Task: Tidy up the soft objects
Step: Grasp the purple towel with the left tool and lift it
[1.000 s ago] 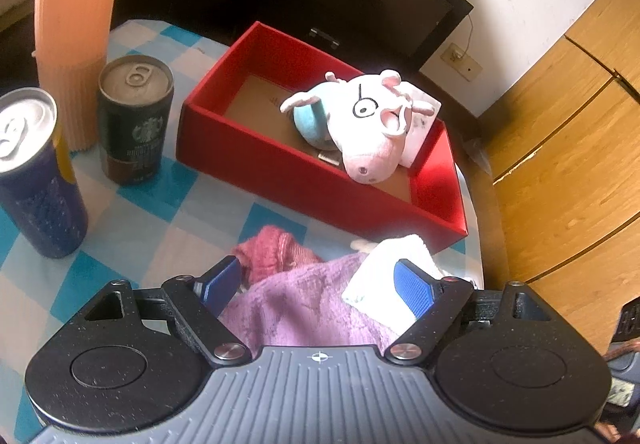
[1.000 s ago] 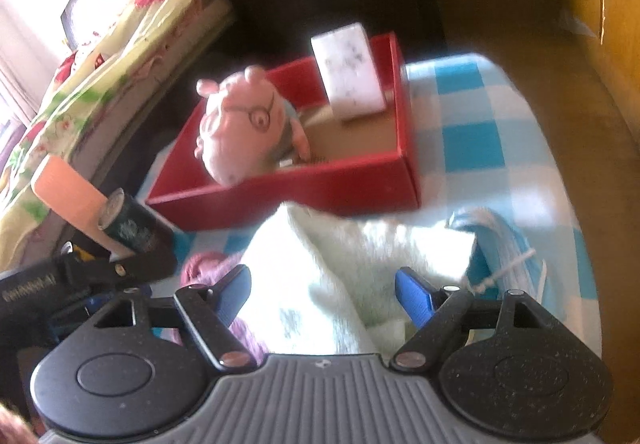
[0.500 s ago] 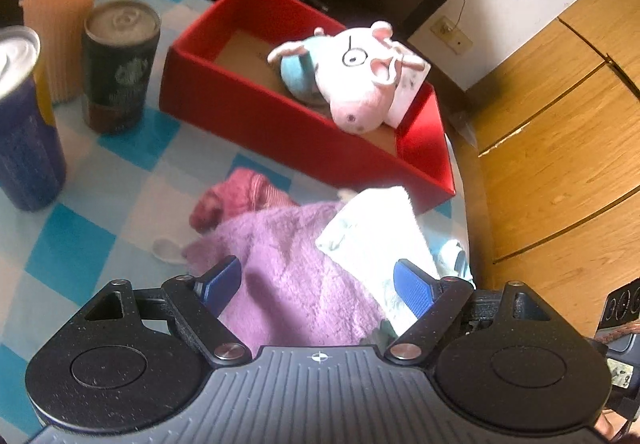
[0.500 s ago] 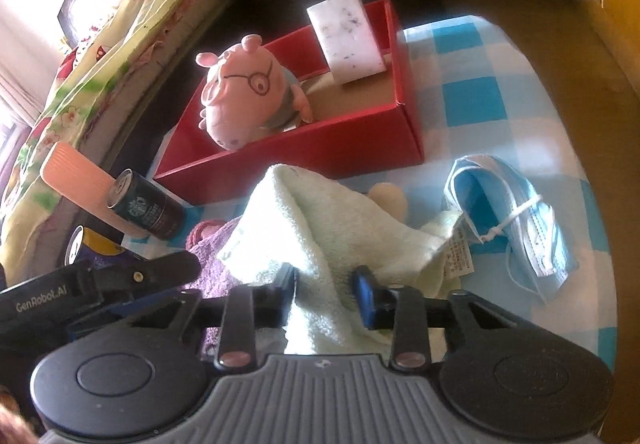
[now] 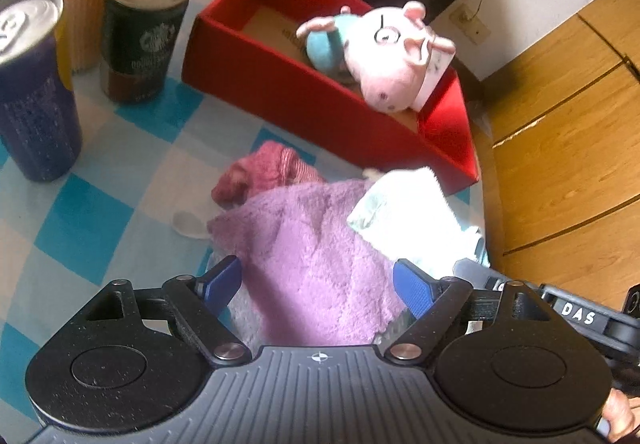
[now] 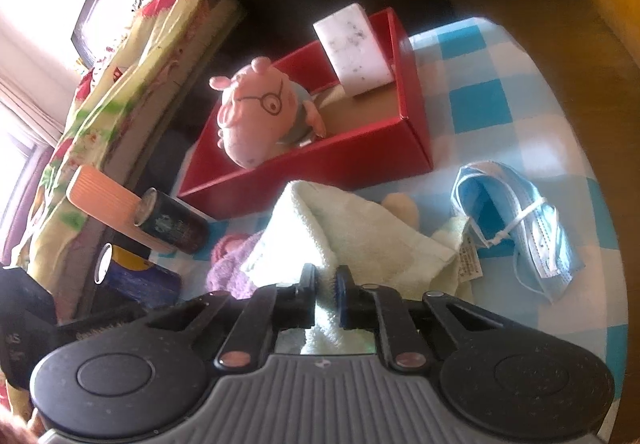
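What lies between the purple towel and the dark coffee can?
A crumpled pink knit piece lies there, partly under the purple towel; bare checked cloth reaches the dark coffee can. The left wrist view shows it.

Black grippers — blue-padded jaws

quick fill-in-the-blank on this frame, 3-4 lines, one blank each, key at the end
1. The right gripper is shut on the pale green ____.
2. The pink pig plush lies inside the ____ box.
3. The left gripper stands open around the ____ towel.
4. The blue face mask lies on the checked ____, outside the box.

Missing words: towel; red; purple; tablecloth
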`<action>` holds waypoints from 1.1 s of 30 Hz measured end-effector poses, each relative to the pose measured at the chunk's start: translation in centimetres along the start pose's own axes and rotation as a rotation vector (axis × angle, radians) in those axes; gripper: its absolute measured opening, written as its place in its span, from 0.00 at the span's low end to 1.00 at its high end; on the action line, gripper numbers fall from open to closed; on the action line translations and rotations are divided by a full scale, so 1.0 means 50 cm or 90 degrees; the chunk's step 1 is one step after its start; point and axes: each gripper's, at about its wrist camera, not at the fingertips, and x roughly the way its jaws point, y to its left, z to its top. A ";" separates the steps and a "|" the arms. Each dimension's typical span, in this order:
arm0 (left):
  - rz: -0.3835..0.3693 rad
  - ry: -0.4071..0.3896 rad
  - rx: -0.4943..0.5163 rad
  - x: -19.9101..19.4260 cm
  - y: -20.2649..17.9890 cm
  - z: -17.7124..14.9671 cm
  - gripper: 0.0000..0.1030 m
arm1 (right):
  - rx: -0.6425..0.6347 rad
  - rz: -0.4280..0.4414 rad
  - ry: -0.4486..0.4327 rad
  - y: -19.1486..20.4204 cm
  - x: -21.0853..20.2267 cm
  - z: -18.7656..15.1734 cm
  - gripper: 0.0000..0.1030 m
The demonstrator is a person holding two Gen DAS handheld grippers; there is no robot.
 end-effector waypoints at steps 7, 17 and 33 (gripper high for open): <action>-0.002 0.021 -0.004 0.018 0.001 -0.003 0.78 | -0.003 -0.046 0.034 -0.012 0.036 -0.006 0.16; 0.010 0.037 0.005 0.041 -0.005 -0.008 0.79 | -0.006 -0.032 0.061 -0.001 0.066 -0.005 0.12; -0.022 0.048 -0.031 0.032 0.004 0.000 0.78 | 0.147 0.212 0.011 -0.032 -0.043 0.039 0.00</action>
